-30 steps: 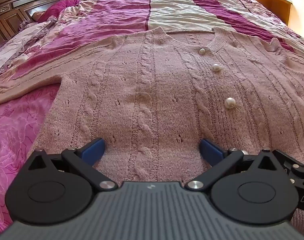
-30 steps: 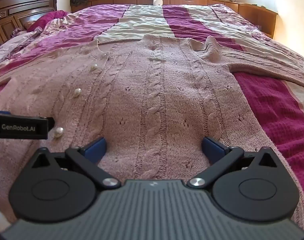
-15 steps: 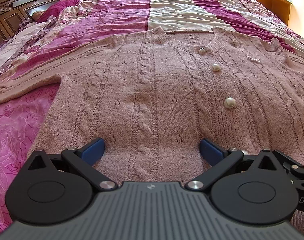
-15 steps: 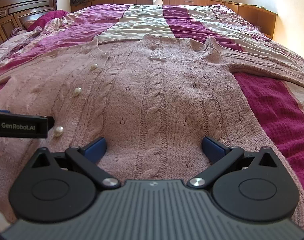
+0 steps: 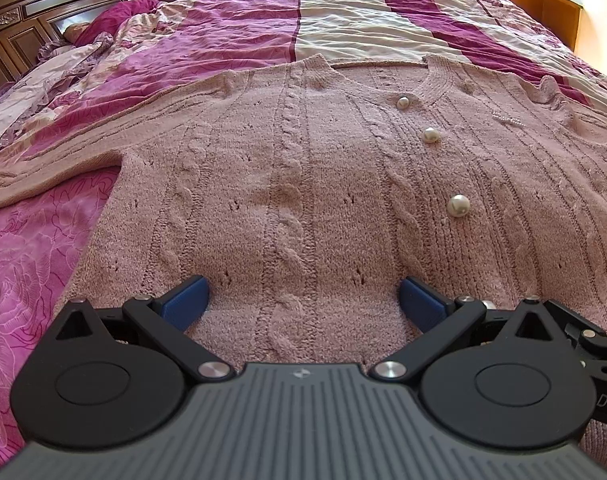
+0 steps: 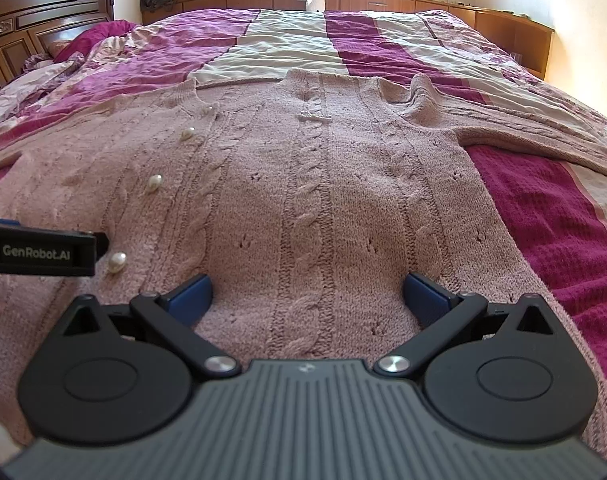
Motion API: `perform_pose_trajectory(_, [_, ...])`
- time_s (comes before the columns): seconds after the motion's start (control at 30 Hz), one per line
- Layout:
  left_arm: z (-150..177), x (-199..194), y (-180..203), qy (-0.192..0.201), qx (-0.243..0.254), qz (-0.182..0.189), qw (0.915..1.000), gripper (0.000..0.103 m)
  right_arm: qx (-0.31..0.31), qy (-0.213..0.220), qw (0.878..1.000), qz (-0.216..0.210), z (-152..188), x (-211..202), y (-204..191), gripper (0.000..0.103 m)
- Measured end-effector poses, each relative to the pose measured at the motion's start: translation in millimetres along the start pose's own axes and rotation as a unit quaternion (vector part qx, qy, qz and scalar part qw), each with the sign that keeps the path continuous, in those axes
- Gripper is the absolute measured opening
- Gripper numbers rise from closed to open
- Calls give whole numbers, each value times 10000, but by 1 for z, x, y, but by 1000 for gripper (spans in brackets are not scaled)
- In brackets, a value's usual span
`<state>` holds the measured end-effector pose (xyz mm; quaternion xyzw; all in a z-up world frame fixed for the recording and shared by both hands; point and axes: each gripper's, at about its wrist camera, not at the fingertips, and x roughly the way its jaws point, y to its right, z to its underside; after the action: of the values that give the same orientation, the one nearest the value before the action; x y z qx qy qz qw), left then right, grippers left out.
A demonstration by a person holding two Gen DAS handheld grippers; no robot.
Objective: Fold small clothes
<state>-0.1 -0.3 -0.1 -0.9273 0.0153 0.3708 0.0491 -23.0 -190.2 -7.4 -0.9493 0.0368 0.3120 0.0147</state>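
Observation:
A pink cable-knit cardigan (image 5: 303, 184) with pearl buttons (image 5: 458, 205) lies flat and face up on the bed, its sleeves spread to both sides. My left gripper (image 5: 303, 300) is open, low over the hem of its left half, and holds nothing. My right gripper (image 6: 307, 298) is open over the hem of its right half (image 6: 323, 208) and holds nothing. The left gripper's body (image 6: 43, 252) shows at the left edge of the right wrist view, next to a pearl button (image 6: 117, 262).
The bed has a magenta and cream striped bedspread (image 5: 343, 32). A dark wooden headboard (image 5: 31, 12) stands at the far left. Wooden cabinets (image 6: 503, 36) run along the far side and right. The cardigan's right sleeve (image 6: 543, 132) stretches over the cover.
Almost nothing has moved. Both grippers stay open at the cardigan's hem, with only a slight shift of view.

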Motion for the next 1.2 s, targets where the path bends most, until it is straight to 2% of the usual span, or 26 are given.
perform_pose_trajectory(0.57, [0, 0, 0, -11, 2, -1, 10000, 103, -5, 2, 10000, 4, 0, 0, 0, 103])
perform_pose_trajectory(1.2, [-17, 6, 0, -441, 73, 30, 9990, 103, 89, -41, 9999, -81, -4, 1, 3, 103])
